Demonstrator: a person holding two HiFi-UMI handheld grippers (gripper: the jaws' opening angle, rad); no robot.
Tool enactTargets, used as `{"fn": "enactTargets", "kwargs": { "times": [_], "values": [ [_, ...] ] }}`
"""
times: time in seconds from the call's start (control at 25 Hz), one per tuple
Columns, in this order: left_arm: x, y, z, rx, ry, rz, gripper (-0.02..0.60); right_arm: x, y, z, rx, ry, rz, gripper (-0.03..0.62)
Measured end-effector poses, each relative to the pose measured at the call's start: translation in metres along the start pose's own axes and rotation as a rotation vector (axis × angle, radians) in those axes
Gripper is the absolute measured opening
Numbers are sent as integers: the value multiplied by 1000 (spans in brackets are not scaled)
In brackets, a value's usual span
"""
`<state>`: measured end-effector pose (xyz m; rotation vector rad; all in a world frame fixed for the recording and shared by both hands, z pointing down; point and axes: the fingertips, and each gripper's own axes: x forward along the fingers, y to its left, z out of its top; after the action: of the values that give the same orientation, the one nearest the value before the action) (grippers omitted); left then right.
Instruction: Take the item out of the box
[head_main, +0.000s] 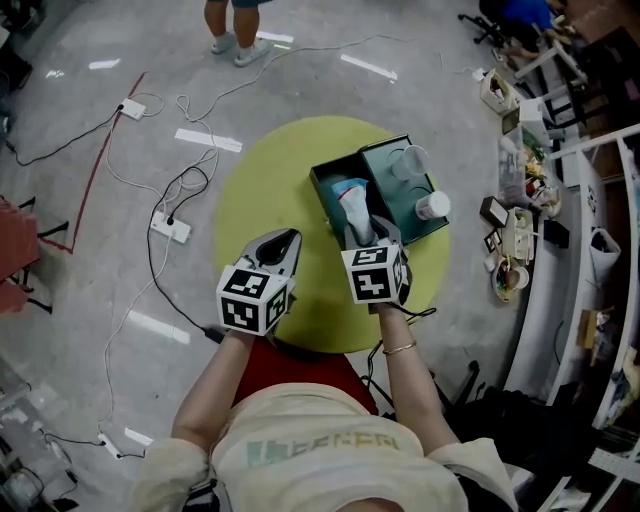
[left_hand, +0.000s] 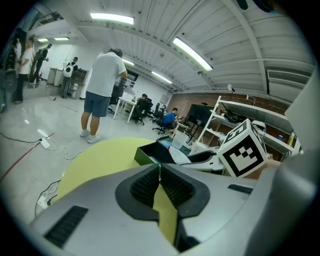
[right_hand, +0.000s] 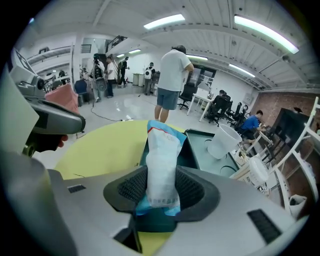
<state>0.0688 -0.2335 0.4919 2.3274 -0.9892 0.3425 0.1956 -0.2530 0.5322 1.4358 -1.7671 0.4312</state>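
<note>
A white and blue packet (right_hand: 161, 165) stands upright between my right gripper's (right_hand: 161, 187) jaws, which are shut on its lower end. In the head view the packet (head_main: 355, 208) rises over the near edge of the dark green box (head_main: 330, 190) on the round yellow table (head_main: 250, 190), with the right gripper (head_main: 372, 238) just in front of the box. My left gripper (head_main: 275, 247) hovers over the table to the left of the box. Its jaws (left_hand: 160, 182) are shut with nothing between them.
The box's teal lid (head_main: 395, 160) lies beside it and holds a clear plastic cup (head_main: 410, 162) and a white-capped container (head_main: 433, 206). Cables and power strips (head_main: 170, 228) lie on the floor to the left. A cluttered bench (head_main: 520, 220) runs along the right. A person (head_main: 238, 25) stands beyond the table.
</note>
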Motion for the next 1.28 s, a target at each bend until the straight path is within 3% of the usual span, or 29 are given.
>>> {"fn": "enactTargets", "kwargs": {
  "times": [1.28],
  "values": [
    [-74,-22,-14,127,18,-115,31,-111,59,-29,333,-154,1,198]
  ]
}}
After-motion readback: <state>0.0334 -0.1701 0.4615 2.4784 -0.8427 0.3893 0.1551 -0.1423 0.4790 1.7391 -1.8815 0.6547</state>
